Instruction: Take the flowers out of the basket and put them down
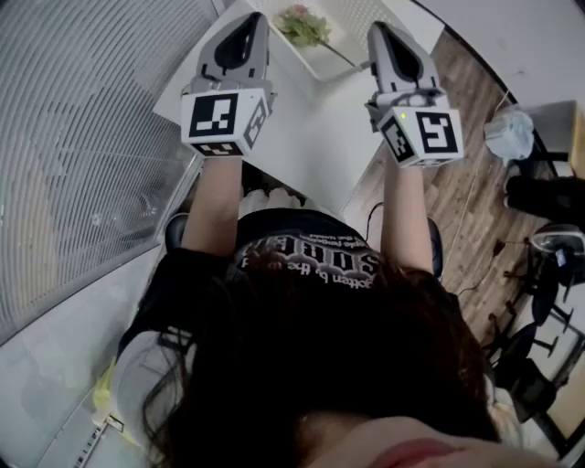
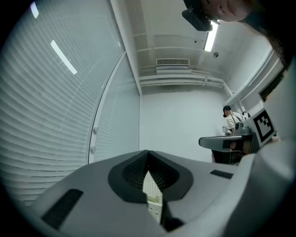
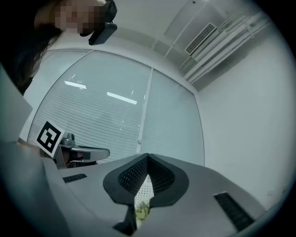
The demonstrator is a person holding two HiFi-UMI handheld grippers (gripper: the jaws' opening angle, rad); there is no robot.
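Fingers of the left gripper (image 1: 252,18) are closed together on nothing; the right gripper (image 1: 377,29) is the same. Both hang over the white worktop (image 1: 311,137), near the basket (image 1: 358,16) holding the flowers (image 1: 306,26).

Head cam: on the person's (image 1: 311,347) head, facing steeply down, close over left tongs (image 1: 252,18), right tongs (image 1: 377,29) and the white surface (image 1: 311,137). Tongs cams: one on each, right behind the jaws, tilted slightly up, so mostly room. Both share the blinds (image 2: 46,115) and ceiling vent (image 2: 172,62). Each catches the other tongs at its edge.
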